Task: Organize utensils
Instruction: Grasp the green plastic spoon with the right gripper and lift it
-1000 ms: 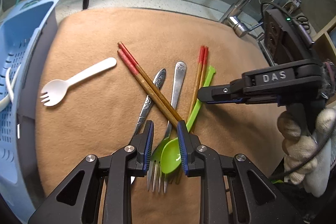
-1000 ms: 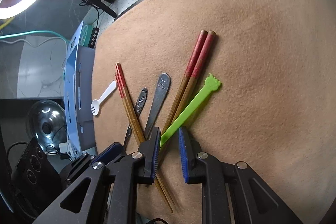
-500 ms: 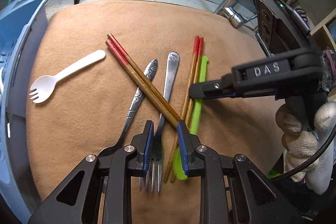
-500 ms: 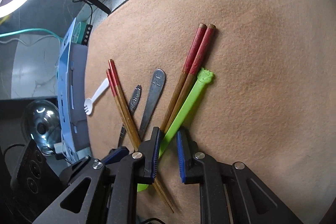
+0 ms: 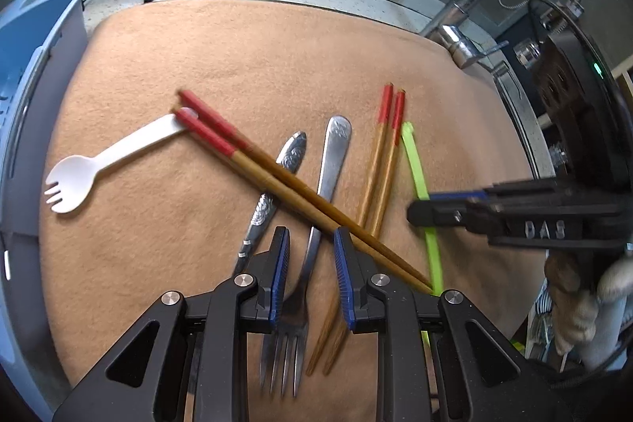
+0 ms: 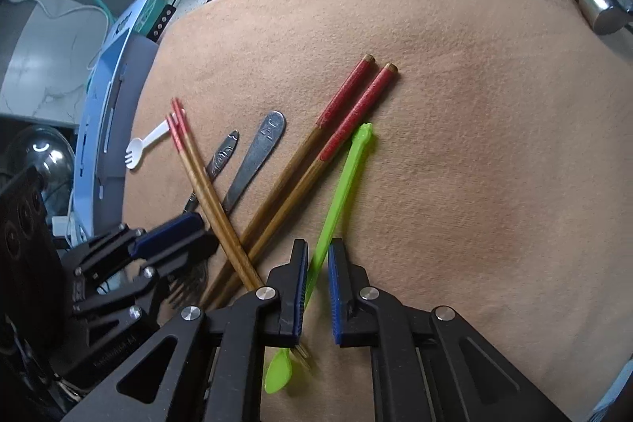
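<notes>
Kitchen counter under a tan cloth [image 5: 277, 58] beside the tap, strewn with cutlery. Right gripper [image 6: 317, 248], jaws just closing, pinches the green spoon [image 6: 344, 176] at mid-handle, bowl toward the camera. Left gripper [image 5: 310, 236], jaws narrowly parted, straddles the steel fork [image 5: 336, 153] without pressing it. Crossed chopsticks [image 5: 277, 176] over the fork and a second chopstick pair [image 5: 379, 165]; white spork [image 5: 110, 157] near the blue rack [image 5: 39, 38].
</notes>
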`<state>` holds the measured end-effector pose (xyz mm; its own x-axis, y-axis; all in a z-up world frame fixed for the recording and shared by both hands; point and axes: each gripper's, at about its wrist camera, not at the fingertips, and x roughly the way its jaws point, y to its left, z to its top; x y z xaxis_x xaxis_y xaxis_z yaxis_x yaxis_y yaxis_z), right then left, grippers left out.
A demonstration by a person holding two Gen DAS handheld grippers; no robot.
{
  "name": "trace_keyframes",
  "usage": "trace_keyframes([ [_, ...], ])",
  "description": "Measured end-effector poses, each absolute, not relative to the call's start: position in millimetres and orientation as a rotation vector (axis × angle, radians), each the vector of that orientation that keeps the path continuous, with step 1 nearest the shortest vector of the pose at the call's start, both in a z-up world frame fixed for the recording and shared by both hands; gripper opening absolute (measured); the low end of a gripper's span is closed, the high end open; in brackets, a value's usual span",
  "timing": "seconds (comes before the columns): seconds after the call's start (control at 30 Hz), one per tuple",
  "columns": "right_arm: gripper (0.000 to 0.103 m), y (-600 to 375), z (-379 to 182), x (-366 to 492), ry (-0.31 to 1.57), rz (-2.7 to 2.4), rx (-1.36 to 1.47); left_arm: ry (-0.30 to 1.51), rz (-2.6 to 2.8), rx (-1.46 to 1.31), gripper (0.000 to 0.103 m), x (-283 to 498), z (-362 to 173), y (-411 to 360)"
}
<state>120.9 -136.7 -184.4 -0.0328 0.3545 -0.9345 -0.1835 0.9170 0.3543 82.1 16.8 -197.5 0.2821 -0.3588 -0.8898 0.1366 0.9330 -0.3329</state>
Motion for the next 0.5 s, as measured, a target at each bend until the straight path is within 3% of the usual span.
trace_keyframes([
  [0.5, 0.008, -171, -181, 120, 1.538, 0.411, 0.075, 1.255, -0.277, -0.295, 0.021, 100, -196, 13],
])
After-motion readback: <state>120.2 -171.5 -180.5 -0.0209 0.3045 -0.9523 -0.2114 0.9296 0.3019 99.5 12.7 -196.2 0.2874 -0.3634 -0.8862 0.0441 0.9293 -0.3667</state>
